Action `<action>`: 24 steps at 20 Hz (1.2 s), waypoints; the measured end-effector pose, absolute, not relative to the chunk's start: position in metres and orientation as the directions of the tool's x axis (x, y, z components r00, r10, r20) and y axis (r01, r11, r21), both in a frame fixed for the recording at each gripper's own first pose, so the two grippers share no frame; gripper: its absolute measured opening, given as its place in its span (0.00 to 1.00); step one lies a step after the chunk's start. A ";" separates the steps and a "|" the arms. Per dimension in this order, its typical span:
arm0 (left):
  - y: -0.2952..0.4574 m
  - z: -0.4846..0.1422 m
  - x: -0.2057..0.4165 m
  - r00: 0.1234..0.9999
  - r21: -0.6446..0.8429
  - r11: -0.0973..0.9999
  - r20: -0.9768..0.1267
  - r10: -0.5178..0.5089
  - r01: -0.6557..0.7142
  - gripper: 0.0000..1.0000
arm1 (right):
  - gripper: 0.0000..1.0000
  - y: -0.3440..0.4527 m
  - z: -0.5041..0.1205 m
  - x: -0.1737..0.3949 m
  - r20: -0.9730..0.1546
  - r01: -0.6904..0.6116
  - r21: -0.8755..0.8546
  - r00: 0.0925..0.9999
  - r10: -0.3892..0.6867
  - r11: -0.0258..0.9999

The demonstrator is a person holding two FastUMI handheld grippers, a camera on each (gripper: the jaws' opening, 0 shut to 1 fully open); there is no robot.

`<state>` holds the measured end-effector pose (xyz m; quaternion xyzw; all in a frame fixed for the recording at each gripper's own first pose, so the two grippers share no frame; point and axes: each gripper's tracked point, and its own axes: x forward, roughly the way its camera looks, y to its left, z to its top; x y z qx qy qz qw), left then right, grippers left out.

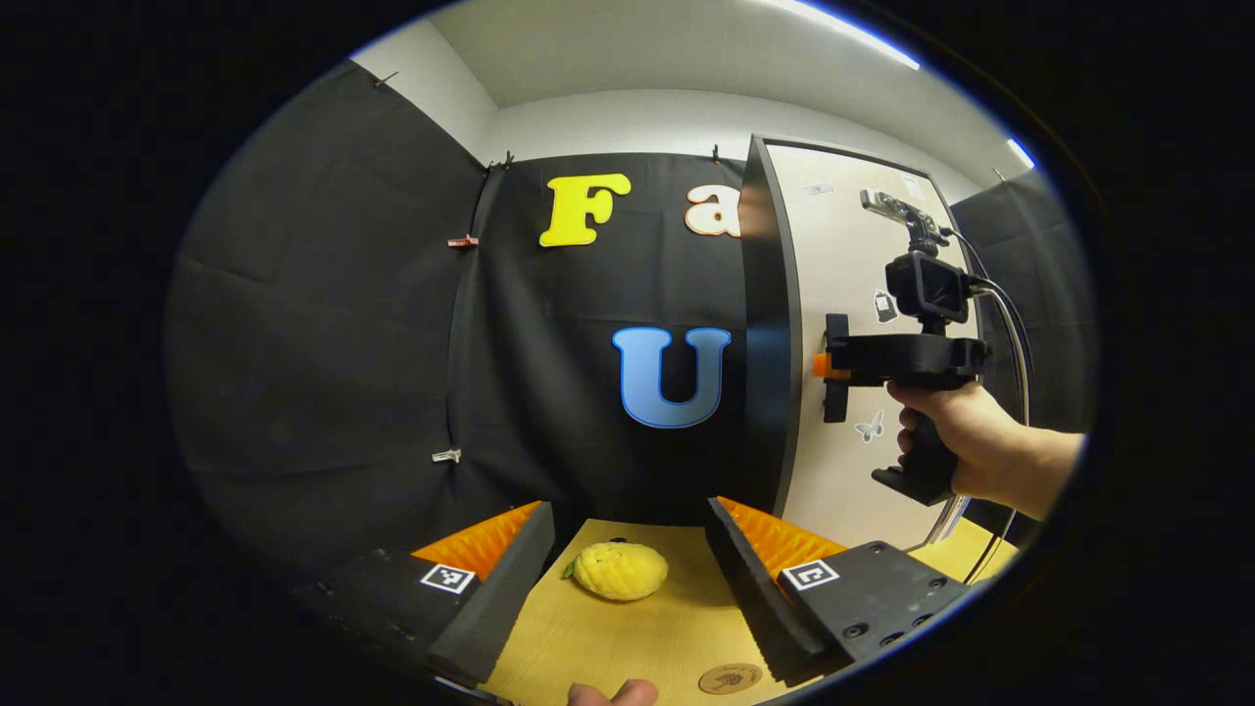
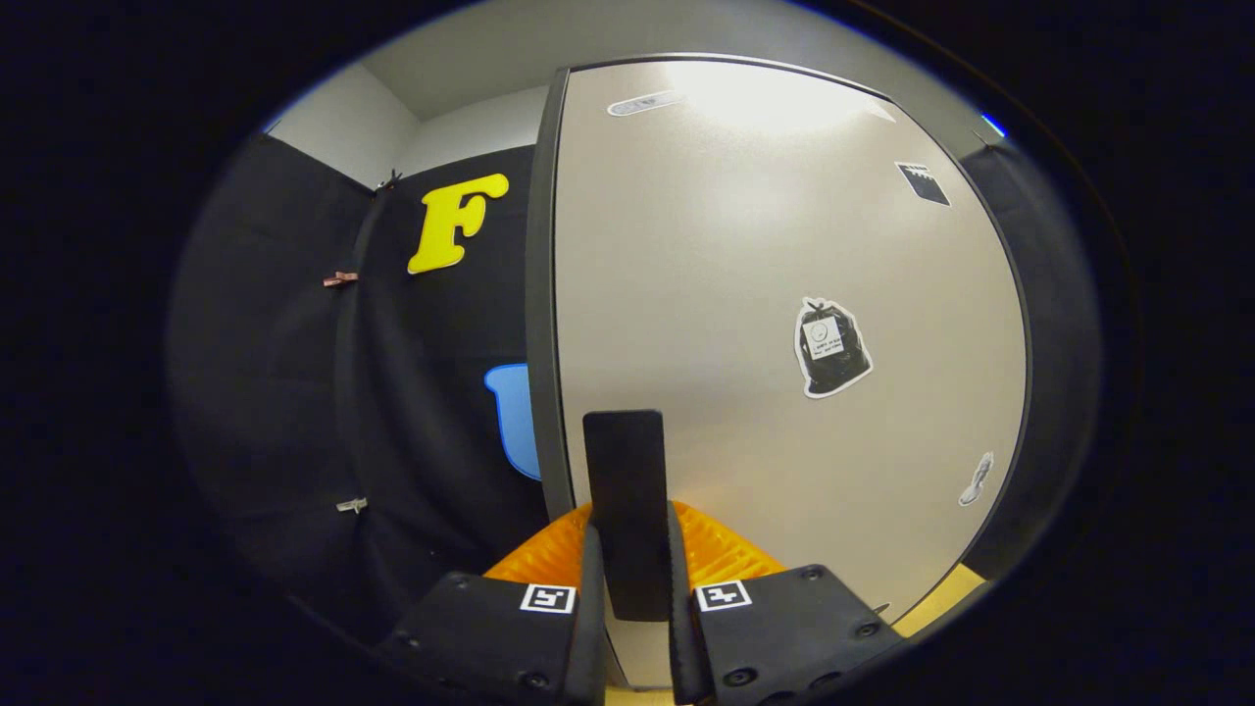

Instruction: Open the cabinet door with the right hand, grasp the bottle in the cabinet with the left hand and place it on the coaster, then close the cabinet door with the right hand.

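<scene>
Clamping the upright door handle (image 2: 625, 510) at lower centre, the right claw (image 2: 632, 588) is closed on it. The left claw (image 1: 627, 579) stands wide open, empty, left of the cabinet door (image 1: 843, 294).

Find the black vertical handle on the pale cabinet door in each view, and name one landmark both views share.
Left gripper view: the black vertical handle sits right of centre on the pale cabinet door, with the right gripper closed on it.
Right gripper view: the handle stands low at centre, clamped between the jaws.
Shared landmark: the door's dark left edge.
</scene>
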<state>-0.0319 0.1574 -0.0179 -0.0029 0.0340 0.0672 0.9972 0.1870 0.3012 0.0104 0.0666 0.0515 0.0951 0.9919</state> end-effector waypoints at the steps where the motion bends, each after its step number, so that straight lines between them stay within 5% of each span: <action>1: 0.155 -0.018 -0.034 0.989 0.000 0.991 -0.066 0.133 -0.134 0.98 | 0.30 0.301 0.008 0.186 -0.101 -0.195 0.154 0.972 0.211 0.969; 2: 0.154 -0.017 -0.035 0.989 0.003 0.991 -0.066 0.132 -0.133 0.98 | 0.21 0.302 0.012 0.180 -0.100 -0.209 0.161 0.969 0.227 0.965; 11: 0.127 -0.013 -0.035 0.992 0.011 0.994 -0.058 0.110 -0.110 0.98 | 0.21 0.277 0.026 0.087 -0.078 -0.372 0.188 0.917 0.391 0.909; 24: 0.075 -0.006 -0.029 0.998 -0.007 0.999 -0.055 0.035 -0.035 0.98 | 0.21 0.198 0.038 0.000 -0.079 -0.409 0.180 0.900 0.428 0.894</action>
